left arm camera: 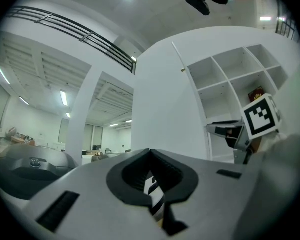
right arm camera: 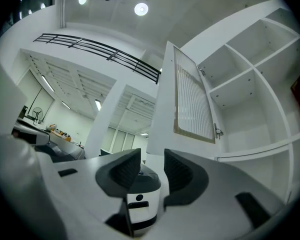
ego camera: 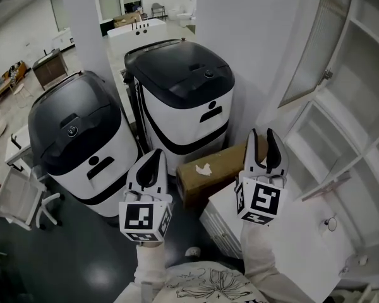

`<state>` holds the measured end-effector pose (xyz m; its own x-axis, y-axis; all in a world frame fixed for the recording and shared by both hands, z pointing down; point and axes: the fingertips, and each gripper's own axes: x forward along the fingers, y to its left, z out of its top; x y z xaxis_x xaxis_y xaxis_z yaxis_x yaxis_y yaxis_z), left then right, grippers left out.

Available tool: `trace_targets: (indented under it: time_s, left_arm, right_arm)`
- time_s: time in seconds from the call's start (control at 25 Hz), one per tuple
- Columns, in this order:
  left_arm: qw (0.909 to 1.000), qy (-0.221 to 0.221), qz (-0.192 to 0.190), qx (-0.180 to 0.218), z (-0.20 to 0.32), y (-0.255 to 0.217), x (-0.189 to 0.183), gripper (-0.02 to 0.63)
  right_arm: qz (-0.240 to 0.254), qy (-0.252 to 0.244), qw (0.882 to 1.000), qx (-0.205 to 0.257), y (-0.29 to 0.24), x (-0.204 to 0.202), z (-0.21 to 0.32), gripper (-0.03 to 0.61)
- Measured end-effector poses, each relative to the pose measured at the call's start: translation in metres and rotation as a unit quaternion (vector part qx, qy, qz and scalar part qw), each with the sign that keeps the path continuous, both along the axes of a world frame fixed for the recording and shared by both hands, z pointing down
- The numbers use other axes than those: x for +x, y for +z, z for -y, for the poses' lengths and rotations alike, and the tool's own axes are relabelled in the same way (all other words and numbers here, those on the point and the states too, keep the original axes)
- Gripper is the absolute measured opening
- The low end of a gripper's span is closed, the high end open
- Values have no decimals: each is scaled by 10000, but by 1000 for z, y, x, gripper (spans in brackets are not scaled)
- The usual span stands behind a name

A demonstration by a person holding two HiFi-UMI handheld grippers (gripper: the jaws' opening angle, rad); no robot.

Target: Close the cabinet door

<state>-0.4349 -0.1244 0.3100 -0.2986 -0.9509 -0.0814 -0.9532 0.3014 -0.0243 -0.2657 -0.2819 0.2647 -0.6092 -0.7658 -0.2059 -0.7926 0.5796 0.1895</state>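
The white cabinet [ego camera: 366, 106] fills the right of the head view, its shelves bare. Its upper door [ego camera: 316, 43], with a pale ribbed panel, stands swung open above my right gripper. In the right gripper view this door [right arm camera: 192, 99] hangs just ahead and to the right, hinged beside the open shelves [right arm camera: 250, 79]. My right gripper [ego camera: 261, 135] is raised in front of the cabinet, open, with nothing between its fingers [right arm camera: 152, 160]. The left gripper [ego camera: 156, 154] is held up further left, shut and empty [left arm camera: 150, 152]. The left gripper view shows the right gripper [left arm camera: 230, 132] before the shelves.
Two big black-topped white machines [ego camera: 76, 137] [ego camera: 183, 93] stand ahead and to the left. A cardboard box [ego camera: 208, 172] lies on the floor between them and a low white unit [ego camera: 290, 232]. A lower framed door [ego camera: 331, 160] also stands ajar. A white chair [ego camera: 19, 197] is far left.
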Motion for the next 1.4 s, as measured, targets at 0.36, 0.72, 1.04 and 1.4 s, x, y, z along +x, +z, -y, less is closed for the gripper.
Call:
trace_targets:
  time_s: [0.36, 0.72, 1.04, 1.4]
  left_arm:
    - [9998, 186, -80, 8, 11, 4, -13, 5]
    - [9998, 74, -170, -5, 9, 12, -27, 3]
    - [9997, 81, -227, -10, 9, 15, -29, 3]
    - [9994, 203, -265, -89, 15, 22, -24, 4]
  right_arm:
    - [29, 514, 9987, 56, -4, -7, 12, 129]
    - [-16, 881, 9959, 195, -8, -10, 15, 106]
    - [-302, 1330, 9904, 210, -9, -14, 16, 106]
    - [-119, 1256, 9916, 272, -8, -6, 15, 104]
